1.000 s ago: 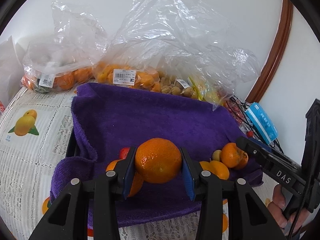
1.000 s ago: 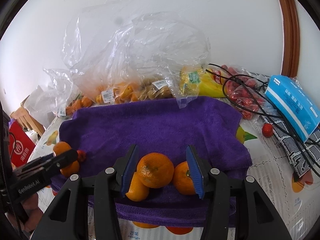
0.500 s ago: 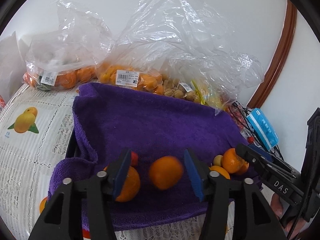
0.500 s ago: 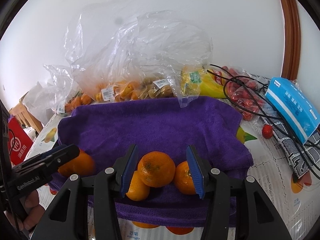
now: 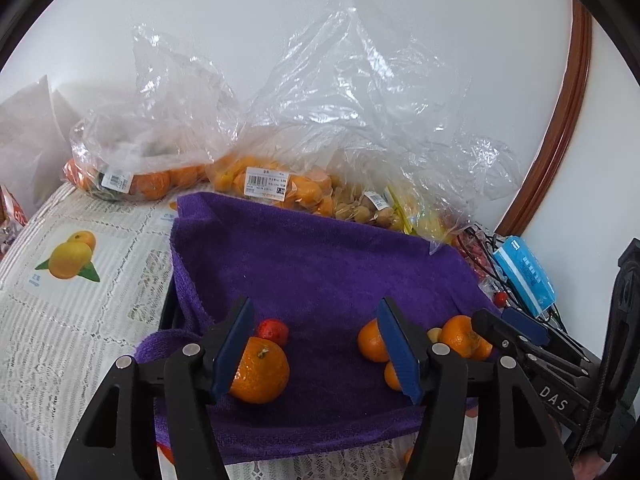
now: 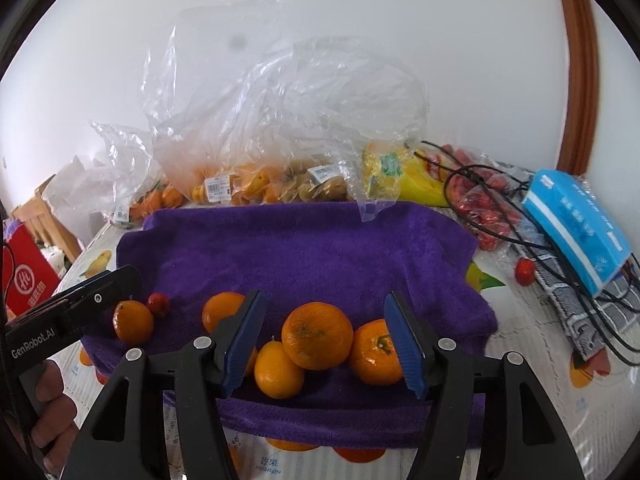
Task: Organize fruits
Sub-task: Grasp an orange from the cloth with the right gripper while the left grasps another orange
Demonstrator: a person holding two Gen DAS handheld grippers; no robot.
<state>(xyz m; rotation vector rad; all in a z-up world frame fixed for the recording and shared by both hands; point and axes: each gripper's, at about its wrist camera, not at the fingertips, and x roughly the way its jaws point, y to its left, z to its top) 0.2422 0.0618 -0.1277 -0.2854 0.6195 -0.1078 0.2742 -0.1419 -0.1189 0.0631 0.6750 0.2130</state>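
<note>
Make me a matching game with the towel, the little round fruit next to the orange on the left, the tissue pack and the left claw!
Things:
1. towel
2. little round fruit
3. tissue pack
4. left claw

Descriptions:
A. blue
B. open, holding nothing
C. purple
D. red

Pairs: 1-C, 2-D, 3-A, 4-B

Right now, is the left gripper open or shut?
Open. The left gripper has its blue pads spread wide with bare purple towel between them; one orange sits by the left pad, ungripped.
</note>
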